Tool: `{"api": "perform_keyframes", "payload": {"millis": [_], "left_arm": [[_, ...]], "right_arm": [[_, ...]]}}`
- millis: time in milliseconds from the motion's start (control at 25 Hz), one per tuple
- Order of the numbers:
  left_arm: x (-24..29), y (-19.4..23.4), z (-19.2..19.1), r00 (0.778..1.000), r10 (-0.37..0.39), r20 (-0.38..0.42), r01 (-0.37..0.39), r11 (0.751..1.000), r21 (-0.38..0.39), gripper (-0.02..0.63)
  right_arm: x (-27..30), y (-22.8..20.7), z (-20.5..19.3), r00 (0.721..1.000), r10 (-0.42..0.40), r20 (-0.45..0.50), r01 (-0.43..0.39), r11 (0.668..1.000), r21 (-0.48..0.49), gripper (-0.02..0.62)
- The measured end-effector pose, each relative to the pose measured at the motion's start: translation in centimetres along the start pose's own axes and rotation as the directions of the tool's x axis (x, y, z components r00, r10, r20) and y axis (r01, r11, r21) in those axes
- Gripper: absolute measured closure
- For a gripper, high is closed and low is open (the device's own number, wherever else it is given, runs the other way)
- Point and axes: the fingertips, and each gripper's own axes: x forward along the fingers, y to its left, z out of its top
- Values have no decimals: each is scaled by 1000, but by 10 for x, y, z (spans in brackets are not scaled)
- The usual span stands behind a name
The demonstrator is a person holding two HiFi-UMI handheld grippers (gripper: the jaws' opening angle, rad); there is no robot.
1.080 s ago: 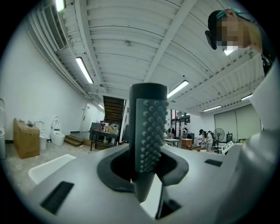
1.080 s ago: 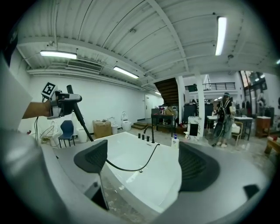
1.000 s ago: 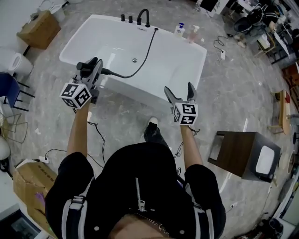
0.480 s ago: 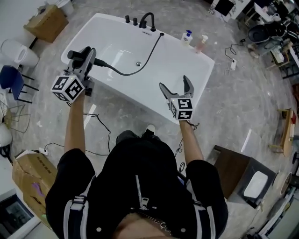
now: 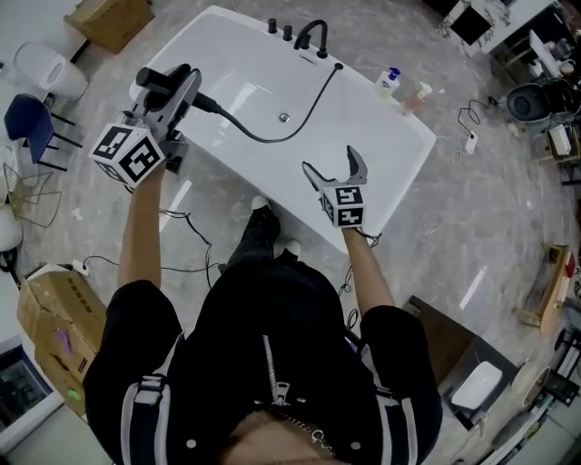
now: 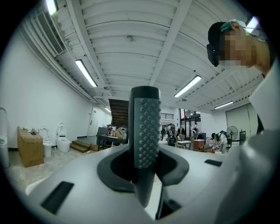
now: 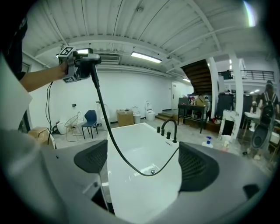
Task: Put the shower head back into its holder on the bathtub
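A black shower head point(image 5: 162, 78) is clamped in my left gripper point(image 5: 178, 94), held high over the left end of the white bathtub point(image 5: 227, 64). In the left gripper view its ribbed handle point(image 6: 146, 131) stands upright between the jaws of that gripper point(image 6: 146, 168). Its black hose point(image 5: 272, 138) sags across the tub to the rim beside the black faucet point(image 5: 313, 36). My right gripper point(image 5: 330, 163) hangs open and empty over the tub's near rim. In the right gripper view, past the jaws of that gripper point(image 7: 144, 162), I see the tub point(image 7: 144, 144), hose point(image 7: 114, 142), faucet point(image 7: 168, 127) and shower head point(image 7: 85, 61).
Two bottles point(image 5: 390, 80) stand on the tub's far right corner. A blue chair point(image 5: 27, 127), a toilet point(image 5: 54, 68) and a cardboard box point(image 5: 113, 18) sit left of the tub. A dark wooden cabinet point(image 5: 449, 359) stands on the floor at lower right. Cables trail by my feet.
Both hands have gone forward toward the tub. The left gripper rose with the shower head, drawing the hose along. The right gripper came from the floor side to over the tub's near rim.
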Motion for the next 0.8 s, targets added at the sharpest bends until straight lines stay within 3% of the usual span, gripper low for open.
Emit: {"api": "perform_keyframes", "payload": {"millis": [200, 480, 800], "left_arm": [[7, 16, 15, 1000, -31, -4, 31, 999, -20, 492], [9, 51, 30, 998, -52, -16, 52, 999, 6, 492], [-21, 123, 83, 999, 11, 49, -12, 1000, 11, 492]], "right_arm": [[60, 26, -22, 992, 77, -99, -82, 996, -42, 89], [159, 64, -50, 957, 175, -230, -199, 976, -90, 89], [258, 115, -41, 913, 250, -323, -309, 940, -145, 89]]}}
